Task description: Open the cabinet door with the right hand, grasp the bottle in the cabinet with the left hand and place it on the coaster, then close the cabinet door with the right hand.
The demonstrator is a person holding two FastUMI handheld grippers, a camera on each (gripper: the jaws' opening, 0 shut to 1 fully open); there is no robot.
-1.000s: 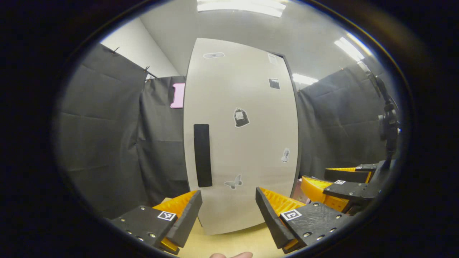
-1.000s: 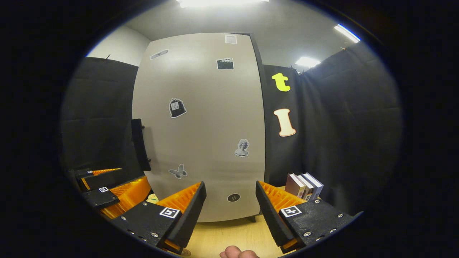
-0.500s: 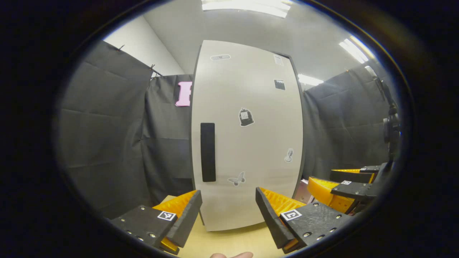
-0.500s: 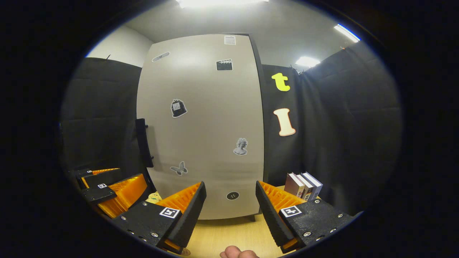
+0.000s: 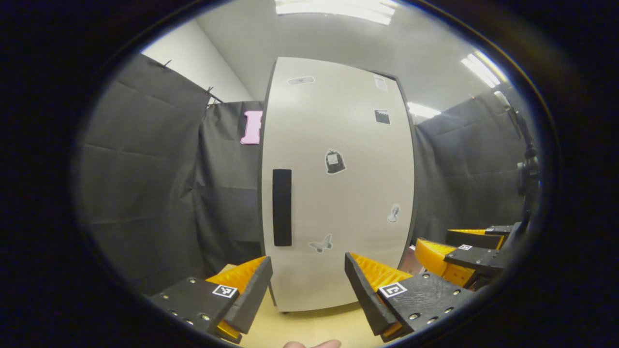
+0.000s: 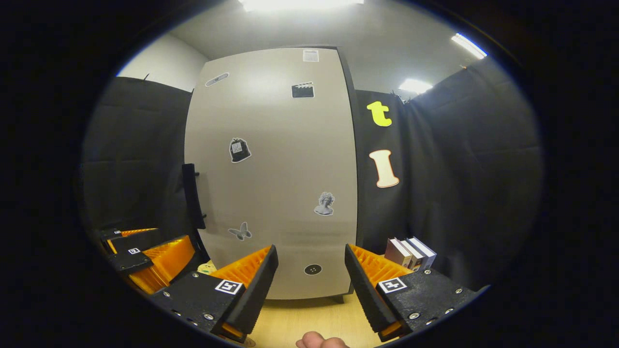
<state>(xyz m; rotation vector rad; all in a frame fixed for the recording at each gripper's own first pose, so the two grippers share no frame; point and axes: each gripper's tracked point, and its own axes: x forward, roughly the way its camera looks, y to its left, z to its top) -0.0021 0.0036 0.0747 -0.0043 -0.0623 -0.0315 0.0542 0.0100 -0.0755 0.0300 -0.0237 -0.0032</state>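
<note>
In the left gripper view, the cabinet door (image 5: 338, 188) stands closed straight ahead, its vertical black handle (image 5: 282, 207) up and slightly left of the spread, empty left gripper (image 5: 308, 285); the right gripper (image 5: 464, 253) hangs off to the right. In the right gripper view, the right gripper (image 6: 310, 282) is also spread and empty, and the handle (image 6: 192, 195) lies up-left near the door's left edge, so it must travel left. The bottle is presumably behind the door.

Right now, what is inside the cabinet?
Its inside is hidden: the cabinet door is shut, handle untouched. So the bottle cannot be seen. Both grippers, left and right, hover open before it.
</note>
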